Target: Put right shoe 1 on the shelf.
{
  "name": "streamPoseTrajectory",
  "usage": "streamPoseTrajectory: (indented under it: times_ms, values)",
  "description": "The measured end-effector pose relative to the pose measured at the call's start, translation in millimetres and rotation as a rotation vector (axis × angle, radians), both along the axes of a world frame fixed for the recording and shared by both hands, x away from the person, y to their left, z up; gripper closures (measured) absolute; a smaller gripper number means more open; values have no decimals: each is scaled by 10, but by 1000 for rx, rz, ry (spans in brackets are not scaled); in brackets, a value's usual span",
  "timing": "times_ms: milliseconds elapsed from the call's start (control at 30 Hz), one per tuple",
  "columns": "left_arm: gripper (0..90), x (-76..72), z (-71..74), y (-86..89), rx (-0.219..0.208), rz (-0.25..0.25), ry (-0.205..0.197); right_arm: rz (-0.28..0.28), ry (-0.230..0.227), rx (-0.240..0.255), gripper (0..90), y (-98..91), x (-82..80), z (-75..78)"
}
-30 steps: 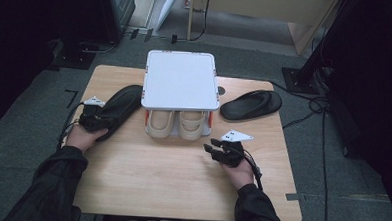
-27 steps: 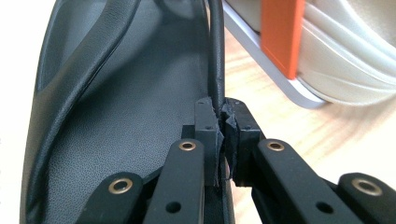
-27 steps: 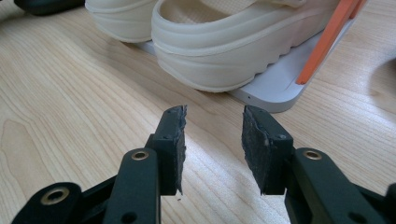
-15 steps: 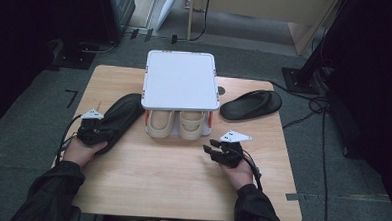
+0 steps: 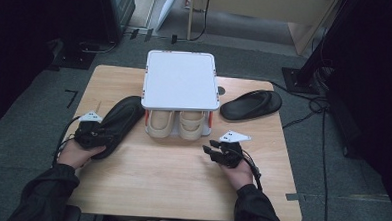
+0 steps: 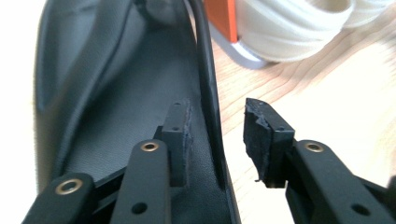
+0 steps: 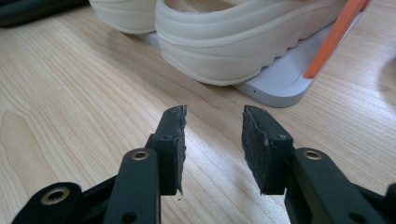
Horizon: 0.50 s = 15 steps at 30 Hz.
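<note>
Down at the left edge of the pale wood-grain table [image 5: 181, 180], the left gripper [image 5: 99, 134] sits at the heel end of a long black slipper with a smooth, matte rubbery surface [image 5: 117, 121]. From the left gripper view, its jaws have just been opening: one black pad, rough and frayed at the edges, stands inside the slipper's shallow footbed, the other outside over the bare wood, and the thin raised side wall of the slipper [image 6: 208, 88] runs up between them with a gap on each side, so the pads straddle it without pressing.

The slipper lies flat on the table, just left of a small white two-tier rack with slim orange posts [image 5: 180, 80], its toe pointing toward the rack's far left corner. On the rack's lower shelf sit two cream-coloured moulded clogs with thick ribbed soles [image 5: 177, 123], side by side, rounded ends toward the person.

A second black slipper [image 5: 251, 105], the same flat oval shape, lies on the table to the right of the rack.

The right gripper [image 5: 213, 150] rests low over bare wood in front of the rack, jaws parted with nothing between the worn pads.
</note>
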<state>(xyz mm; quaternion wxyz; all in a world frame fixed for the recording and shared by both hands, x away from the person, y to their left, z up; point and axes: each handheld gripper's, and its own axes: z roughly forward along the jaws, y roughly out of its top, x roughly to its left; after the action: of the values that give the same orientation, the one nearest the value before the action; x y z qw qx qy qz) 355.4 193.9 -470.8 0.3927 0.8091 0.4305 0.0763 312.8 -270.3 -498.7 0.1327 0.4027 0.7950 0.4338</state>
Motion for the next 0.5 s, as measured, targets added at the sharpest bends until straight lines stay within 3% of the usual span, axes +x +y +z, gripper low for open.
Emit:
streamPoseTrajectory:
  times_ms: [133,233,500]
  values:
    - [601,40,89,80,-3,5,-14,-2,4,2,599,6,-5,2]
    - [594,161,135,208,-6,20,-20,3,-1,-4,599,12,0,-6]
    - [577,367,86,381,-5,28,-24,3,1,-3,599,16,-1,-6]
